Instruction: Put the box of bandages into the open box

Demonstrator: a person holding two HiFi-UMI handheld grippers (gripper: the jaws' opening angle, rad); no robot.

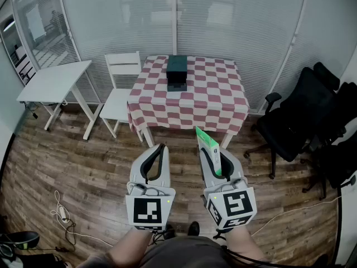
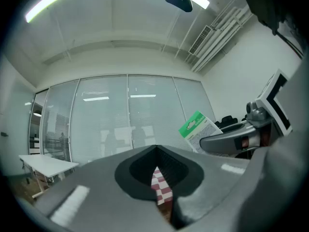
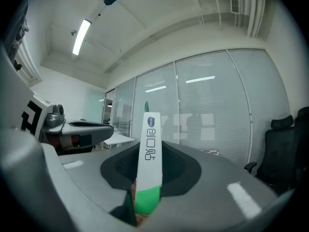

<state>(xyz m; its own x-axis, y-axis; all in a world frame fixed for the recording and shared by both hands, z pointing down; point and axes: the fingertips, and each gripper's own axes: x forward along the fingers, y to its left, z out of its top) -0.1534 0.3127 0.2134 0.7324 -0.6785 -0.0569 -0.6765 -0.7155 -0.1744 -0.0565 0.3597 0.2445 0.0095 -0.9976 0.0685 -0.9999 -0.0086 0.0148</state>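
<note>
The open box (image 1: 177,71), dark green, stands at the far middle of the red-and-white checked table (image 1: 206,102). Well short of the table and above the wooden floor, my right gripper (image 1: 214,158) is shut on the box of bandages (image 1: 207,142), a flat white-and-green carton sticking up out of the jaws. In the right gripper view the carton (image 3: 149,151) stands edge-on between the jaws of that gripper (image 3: 147,180). My left gripper (image 1: 161,147) is beside it, shut on nothing. Through its slim jaw gap (image 2: 157,178) a strip of checked cloth shows, with the carton (image 2: 198,129) off to the right.
A white chair (image 1: 122,88) stands at the table's left, and a white side table (image 1: 53,81) further left. Black office chairs (image 1: 298,119) crowd the right side. A glass partition with blinds (image 1: 184,15) runs behind. A cable with a power strip (image 1: 61,211) lies on the floor at the left.
</note>
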